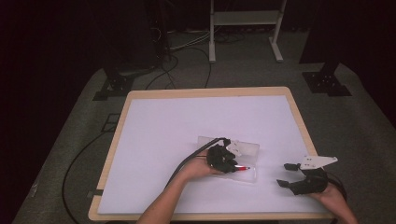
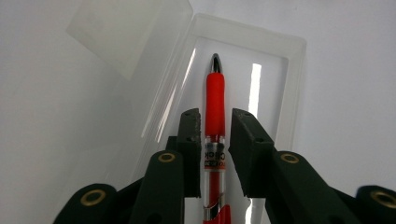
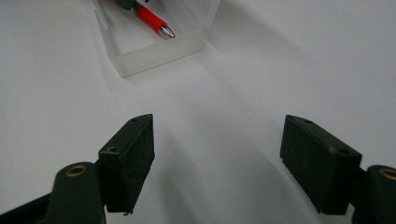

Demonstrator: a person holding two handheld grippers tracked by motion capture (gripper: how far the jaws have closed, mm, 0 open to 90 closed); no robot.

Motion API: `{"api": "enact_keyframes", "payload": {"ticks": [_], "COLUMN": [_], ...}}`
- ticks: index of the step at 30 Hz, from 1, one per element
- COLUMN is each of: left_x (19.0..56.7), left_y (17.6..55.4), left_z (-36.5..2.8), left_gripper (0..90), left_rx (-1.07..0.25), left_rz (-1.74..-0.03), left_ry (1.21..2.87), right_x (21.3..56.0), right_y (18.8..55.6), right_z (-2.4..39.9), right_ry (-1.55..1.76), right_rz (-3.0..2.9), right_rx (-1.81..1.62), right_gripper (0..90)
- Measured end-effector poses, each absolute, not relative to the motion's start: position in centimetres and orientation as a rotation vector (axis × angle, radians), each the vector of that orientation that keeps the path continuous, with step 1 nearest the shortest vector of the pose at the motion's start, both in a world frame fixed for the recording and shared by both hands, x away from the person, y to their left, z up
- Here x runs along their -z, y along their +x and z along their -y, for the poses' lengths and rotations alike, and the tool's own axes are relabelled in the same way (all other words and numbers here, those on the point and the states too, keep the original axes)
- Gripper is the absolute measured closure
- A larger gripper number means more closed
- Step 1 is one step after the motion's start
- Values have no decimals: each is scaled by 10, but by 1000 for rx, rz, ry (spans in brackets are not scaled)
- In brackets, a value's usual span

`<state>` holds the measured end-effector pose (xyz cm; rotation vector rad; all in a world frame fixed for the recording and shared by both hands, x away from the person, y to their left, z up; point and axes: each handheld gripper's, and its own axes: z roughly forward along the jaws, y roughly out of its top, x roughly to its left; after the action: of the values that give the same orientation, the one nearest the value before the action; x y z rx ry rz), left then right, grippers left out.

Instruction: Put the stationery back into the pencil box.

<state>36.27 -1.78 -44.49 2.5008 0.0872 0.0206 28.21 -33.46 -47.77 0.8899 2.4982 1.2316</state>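
white table (image 1: 187, 116), floor cables (image 1: 166, 70), metal stand (image 1: 245, 28)

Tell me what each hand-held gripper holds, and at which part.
The left hand-held gripper has the red pen between its jaws at the clear barrel, with a gap beside one pad, over the open clear case. The right hand-held gripper holds nothing.

Left claw (image 1: 235, 167) jaws narrowly parted (just off shut), right claw (image 1: 288, 174) jaws wide, forearms low

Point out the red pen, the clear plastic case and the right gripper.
red pen (image 2: 215, 95): left gripper view, on its red rubber grip.
clear plastic case (image 2: 292, 93): left gripper view, on its side wall.
right gripper (image 1: 286, 174): high view, midway between its open fingertips.
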Motion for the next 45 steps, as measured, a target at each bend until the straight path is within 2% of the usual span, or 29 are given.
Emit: {"api": "enact_keyframes", "payload": {"ticks": [13,45], "left_x": [433,416], "left_y": [361,349], "left_z": [7,-42], "left_gripper": [716,592], "left_rx": [-11,-60], "left_rz": [-90,-180], "left_ry": [2431,2314], "right_x": [477,475], "right_y": [282,283], "right_z": [336,330], "right_ry": [901,898], "right_rz": [-2492,-2481], "right_rx": [-1233,-1223], "right_gripper": [254,248]}}
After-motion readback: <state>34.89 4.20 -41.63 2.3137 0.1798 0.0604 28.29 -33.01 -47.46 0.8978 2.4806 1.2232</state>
